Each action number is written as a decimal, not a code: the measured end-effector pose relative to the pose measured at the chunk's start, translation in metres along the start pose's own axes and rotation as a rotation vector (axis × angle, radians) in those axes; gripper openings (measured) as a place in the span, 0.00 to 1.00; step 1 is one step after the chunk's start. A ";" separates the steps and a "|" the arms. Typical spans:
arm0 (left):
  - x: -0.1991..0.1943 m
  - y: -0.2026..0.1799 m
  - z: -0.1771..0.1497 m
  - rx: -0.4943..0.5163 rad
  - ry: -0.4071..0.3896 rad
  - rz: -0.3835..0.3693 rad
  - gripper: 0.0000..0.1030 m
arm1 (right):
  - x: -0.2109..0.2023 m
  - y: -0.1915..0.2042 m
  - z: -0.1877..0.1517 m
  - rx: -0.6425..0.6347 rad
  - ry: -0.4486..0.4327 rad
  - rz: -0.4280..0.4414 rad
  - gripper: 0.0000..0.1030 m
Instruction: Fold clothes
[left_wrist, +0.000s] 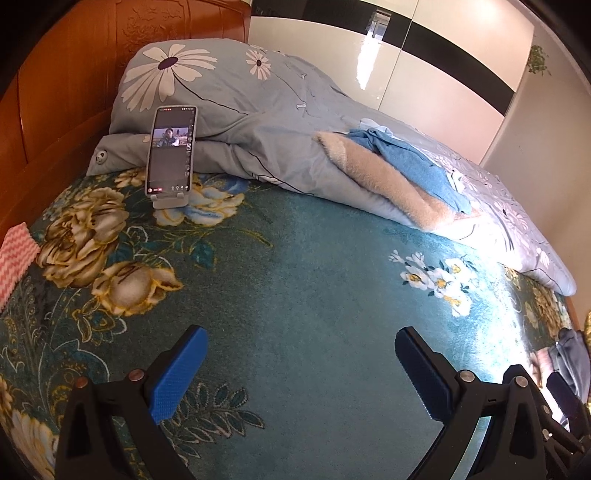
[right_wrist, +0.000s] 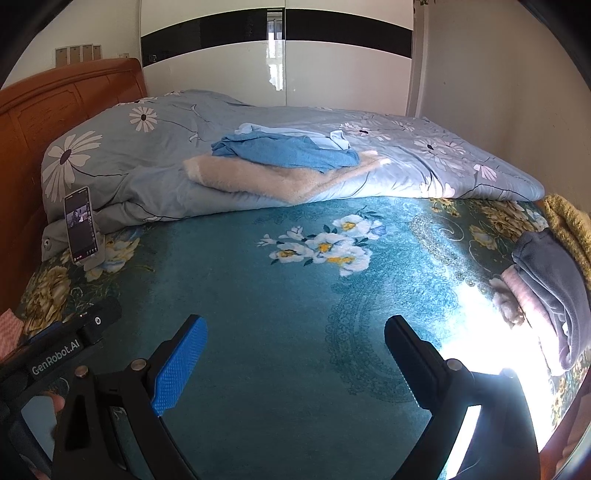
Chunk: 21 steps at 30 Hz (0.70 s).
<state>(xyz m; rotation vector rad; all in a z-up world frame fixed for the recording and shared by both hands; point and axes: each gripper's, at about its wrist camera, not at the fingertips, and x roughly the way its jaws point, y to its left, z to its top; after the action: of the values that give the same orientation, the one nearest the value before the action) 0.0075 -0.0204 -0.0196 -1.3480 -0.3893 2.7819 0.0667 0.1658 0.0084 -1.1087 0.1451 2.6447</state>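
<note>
2 grippers, left (left_wrist: 301, 341) and right (right_wrist: 295, 332), gape empty; blue garment (right_wrist: 291, 153) well ahead on quilt (right_wrist: 147, 162).

Teal floral bedspread (right_wrist: 258, 295); pale-blue daisy duvet (right_wrist: 166, 122); blue garment (right_wrist: 288, 153) on beige fleece (right_wrist: 258, 181).

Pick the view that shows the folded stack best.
Right wrist: the stack by the bed's right edge shows grey and pink layers clearly. Left wrist catches only a sliver at the frame edge.

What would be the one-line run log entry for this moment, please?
left gripper open, empty | right gripper open, empty | blue garment unfolded on beige blanket | folded pile at right edge
</note>
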 end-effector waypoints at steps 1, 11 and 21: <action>0.002 0.000 0.000 -0.002 0.008 0.002 1.00 | 0.000 0.001 0.000 -0.005 0.000 0.001 0.94; 0.016 0.001 0.001 0.006 0.028 0.051 1.00 | 0.014 0.007 -0.001 -0.012 0.037 0.039 0.94; 0.034 -0.008 0.006 0.059 0.048 0.085 1.00 | 0.031 0.003 0.003 0.052 0.058 0.093 0.94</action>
<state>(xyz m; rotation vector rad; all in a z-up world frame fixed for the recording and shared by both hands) -0.0195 -0.0097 -0.0404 -1.4490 -0.2524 2.7976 0.0428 0.1699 -0.0122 -1.1898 0.2816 2.6743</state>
